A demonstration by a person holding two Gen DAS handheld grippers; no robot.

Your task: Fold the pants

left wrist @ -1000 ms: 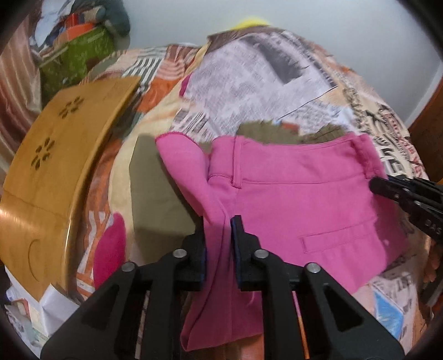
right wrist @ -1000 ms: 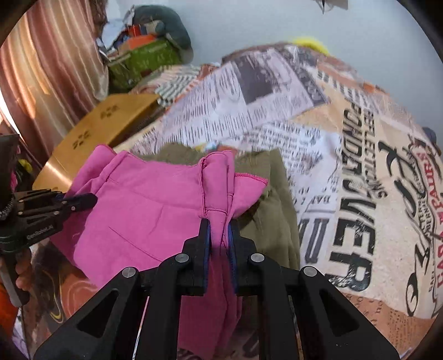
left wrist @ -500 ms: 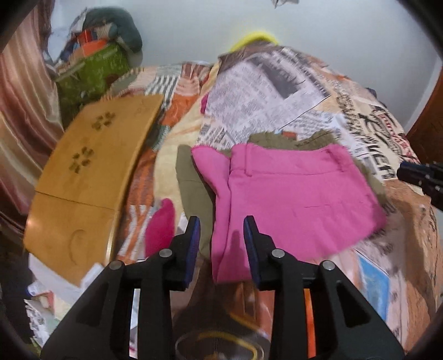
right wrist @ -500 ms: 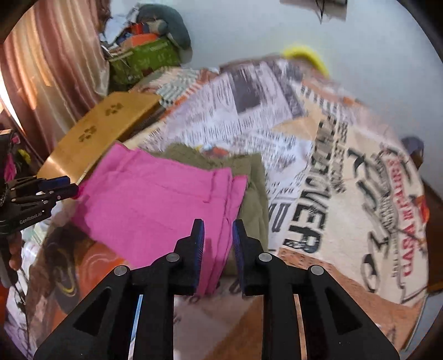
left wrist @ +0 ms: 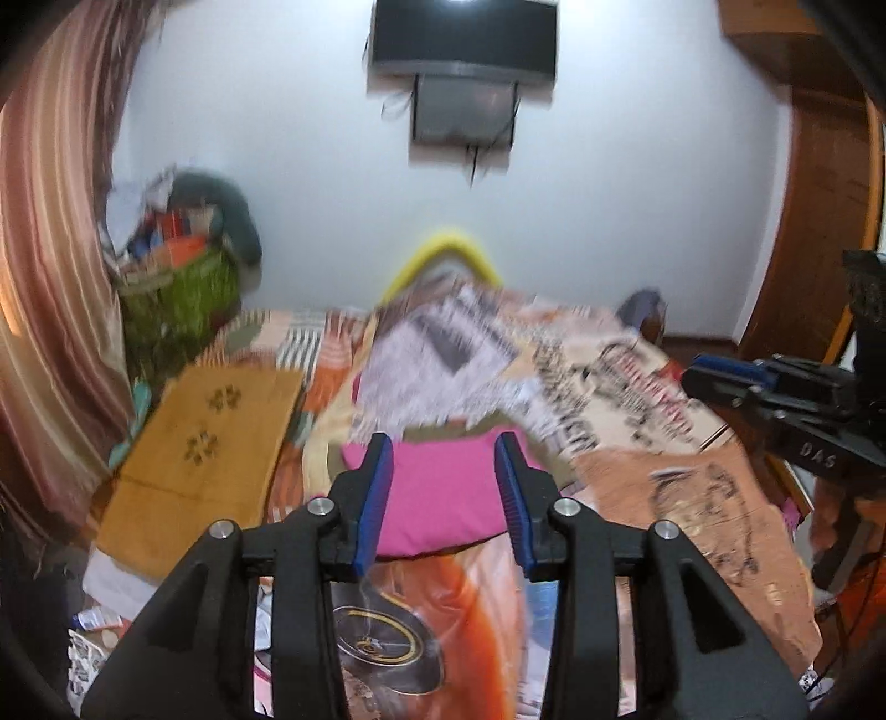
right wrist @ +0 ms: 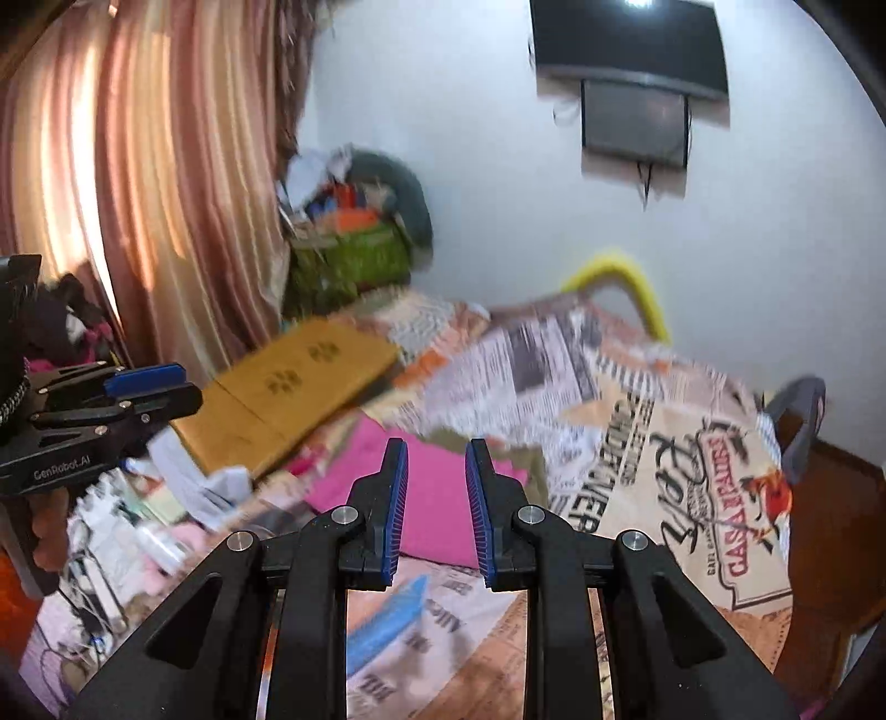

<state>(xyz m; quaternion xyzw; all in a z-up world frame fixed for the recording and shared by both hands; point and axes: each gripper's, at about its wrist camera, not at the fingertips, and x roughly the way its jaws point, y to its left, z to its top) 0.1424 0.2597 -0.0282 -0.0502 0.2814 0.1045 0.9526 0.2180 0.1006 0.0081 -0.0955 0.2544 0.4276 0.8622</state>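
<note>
Room: white wall, dark flat screen (left wrist: pixel 462 36) mounted up top, striped pinkish curtain (right wrist: pixel 138 183) on the left, everything a bit motion-blurred.
Bed: soft cover (left wrist: pixel 598 376) printed like newspaper clippings, with orange patches.
Board: flat wooden board (left wrist: pixel 205 454) with flower cutouts, lying at the bed's left side.
Pants: pink pants (left wrist: pixel 443 498), a smooth folded rectangle on the cover, olive cloth (right wrist: pixel 526 462) peeking out beneath them.
Left gripper: your left gripper (left wrist: pixel 443 501) has just been opening, ribbed blue pads spread, nothing between them.
Right gripper: your right gripper (right wrist: pixel 436 507) stands slightly apart, narrower gap, nothing pinched, pants well below.
</note>
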